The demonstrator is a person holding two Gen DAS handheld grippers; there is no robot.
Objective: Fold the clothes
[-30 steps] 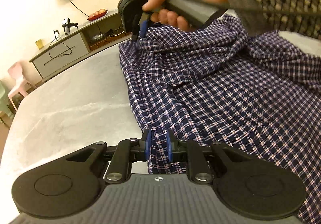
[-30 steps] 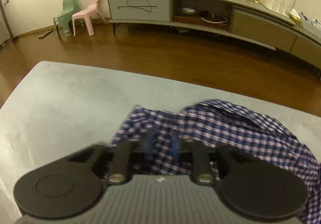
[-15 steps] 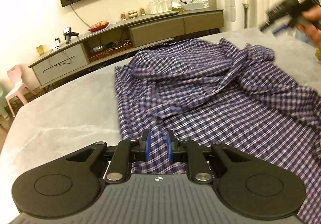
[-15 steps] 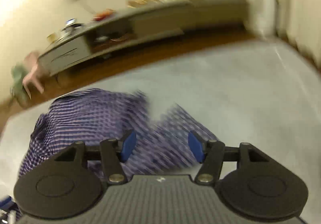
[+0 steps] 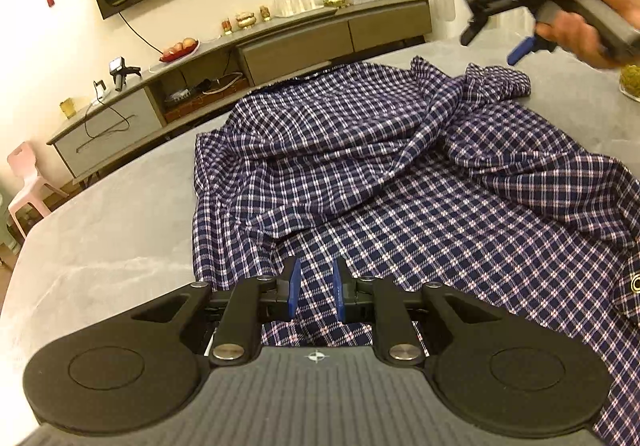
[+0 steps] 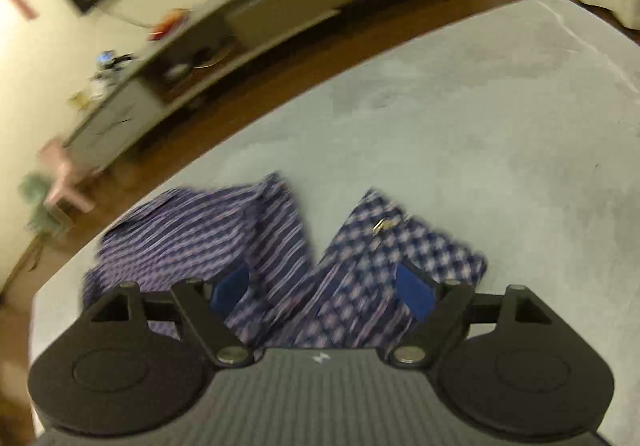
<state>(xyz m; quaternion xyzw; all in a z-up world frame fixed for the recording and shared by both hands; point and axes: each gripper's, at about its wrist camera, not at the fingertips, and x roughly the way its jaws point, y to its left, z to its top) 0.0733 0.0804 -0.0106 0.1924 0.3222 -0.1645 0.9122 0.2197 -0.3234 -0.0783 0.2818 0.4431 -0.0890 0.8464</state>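
Note:
A navy-and-white checked shirt (image 5: 400, 182) lies rumpled across the grey padded table (image 5: 104, 242). In the left wrist view my left gripper (image 5: 316, 288) sits at the shirt's near edge. Its blue pads stand a narrow gap apart with checked cloth in that gap, so it reads as shut on the shirt. A hand holds my right gripper (image 5: 492, 46) in the air above the shirt's far right corner. In the blurred right wrist view the right gripper (image 6: 322, 286) has its jaws opening wide. The shirt (image 6: 248, 238) lies below them and the pads (image 6: 414, 294) press on nothing.
A long low cabinet (image 5: 280, 46) with bowls, jars and cables runs along the far wall beyond a strip of wooden floor. A pink plastic chair (image 5: 28, 182) stands at the left. A glass jar of green stuff (image 5: 630, 80) sits at the table's right edge.
The right gripper let go of the shirt's far left corner, swung off to the right and opened wide. The shirt's far edge dropped flat. The left gripper shifted slightly, pads unchanged.

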